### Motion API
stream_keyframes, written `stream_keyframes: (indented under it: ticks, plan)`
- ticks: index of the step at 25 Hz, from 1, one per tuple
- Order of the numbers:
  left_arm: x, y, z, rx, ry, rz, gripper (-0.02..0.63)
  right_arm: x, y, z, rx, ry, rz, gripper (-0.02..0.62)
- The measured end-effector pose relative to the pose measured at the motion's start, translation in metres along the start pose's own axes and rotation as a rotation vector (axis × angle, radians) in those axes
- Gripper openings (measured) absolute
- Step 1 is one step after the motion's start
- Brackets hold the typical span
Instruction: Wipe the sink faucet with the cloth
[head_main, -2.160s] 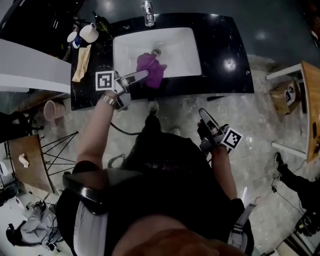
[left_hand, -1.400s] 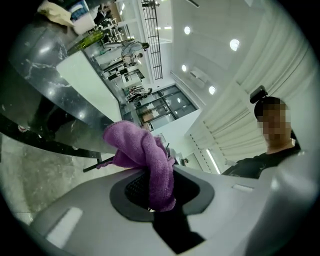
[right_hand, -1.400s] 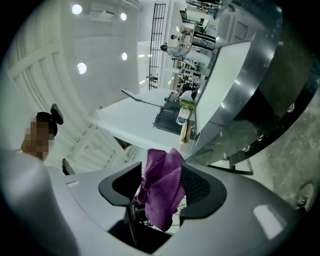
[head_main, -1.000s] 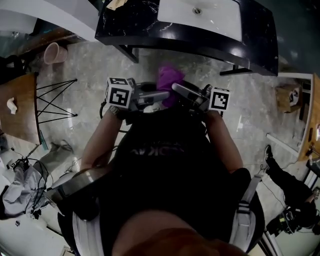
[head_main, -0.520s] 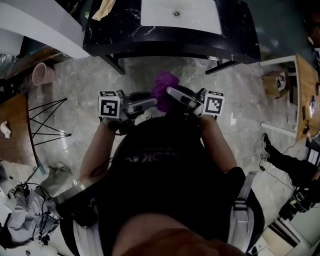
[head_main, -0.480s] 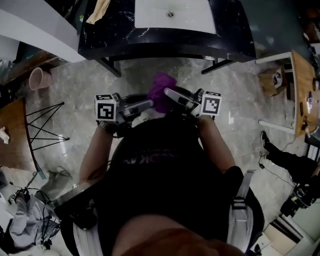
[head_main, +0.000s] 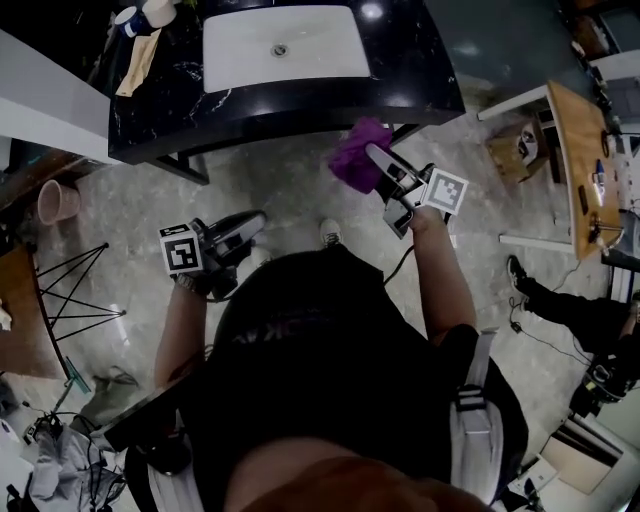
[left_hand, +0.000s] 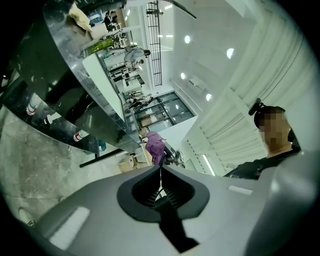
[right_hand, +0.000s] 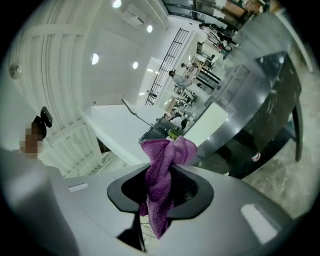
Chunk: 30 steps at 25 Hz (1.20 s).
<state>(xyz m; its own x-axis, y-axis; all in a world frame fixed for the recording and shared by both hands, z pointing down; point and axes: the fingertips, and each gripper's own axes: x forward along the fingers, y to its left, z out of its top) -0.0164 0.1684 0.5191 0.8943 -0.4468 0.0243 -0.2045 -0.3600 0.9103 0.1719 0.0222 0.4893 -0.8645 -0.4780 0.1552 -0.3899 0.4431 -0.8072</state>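
Observation:
The purple cloth (head_main: 356, 160) hangs bunched from my right gripper (head_main: 374, 153), just below the front edge of the black counter (head_main: 410, 70). In the right gripper view the cloth (right_hand: 170, 150) sits between the closing jaws of that gripper (right_hand: 167, 172), pinched and drooping. My left gripper (head_main: 254, 218) is lower left over the floor, shut and empty; its jaws (left_hand: 160, 172) meet with nothing between them. The white sink (head_main: 320, 50) is at the top. The faucet is out of frame.
A beige rag (head_main: 138, 62) and cups (head_main: 155, 10) lie on the counter's left end. A wooden table (head_main: 570, 160) and a cardboard box (head_main: 515, 150) stand to the right. A pink bucket (head_main: 50, 200) and a black wire stand (head_main: 80, 300) are at left.
Both grippers met at the cloth in front of the body. Now the right gripper has swung up and right with the cloth, and the left has let go, shut and drawn back left.

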Motion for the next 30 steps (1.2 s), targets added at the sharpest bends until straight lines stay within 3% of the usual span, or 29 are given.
stream_keyframes:
  ticks: [3,6,12,17,23,26,30]
  plan:
    - [0.026,0.007,-0.005,-0.01,-0.038,0.0,0.002,-0.018,-0.045,0.068,-0.099,-0.002,-0.061,0.117]
    - [0.058,-0.01,-0.006,-0.046,-0.071,0.001,0.002,-0.037,-0.115,0.108,0.052,0.031,-0.277,0.117]
    - [0.084,-0.003,-0.017,-0.068,-0.153,0.087,0.002,-0.013,-0.209,0.179,-0.019,0.168,-0.35,0.117]
    - [0.094,0.008,-0.032,-0.095,-0.215,0.152,0.002,0.009,-0.266,0.198,-0.093,0.313,-0.454,0.117]
    - [0.09,0.012,-0.036,-0.092,-0.256,0.223,0.002,0.018,-0.299,0.199,-0.189,0.417,-0.57,0.117]
    - [0.088,0.013,-0.034,-0.095,-0.254,0.221,0.002,0.018,-0.304,0.197,-0.182,0.409,-0.584,0.134]
    - [0.089,0.011,-0.026,-0.083,-0.216,0.197,0.002,0.01,-0.3,0.205,-0.176,0.338,-0.604,0.227]
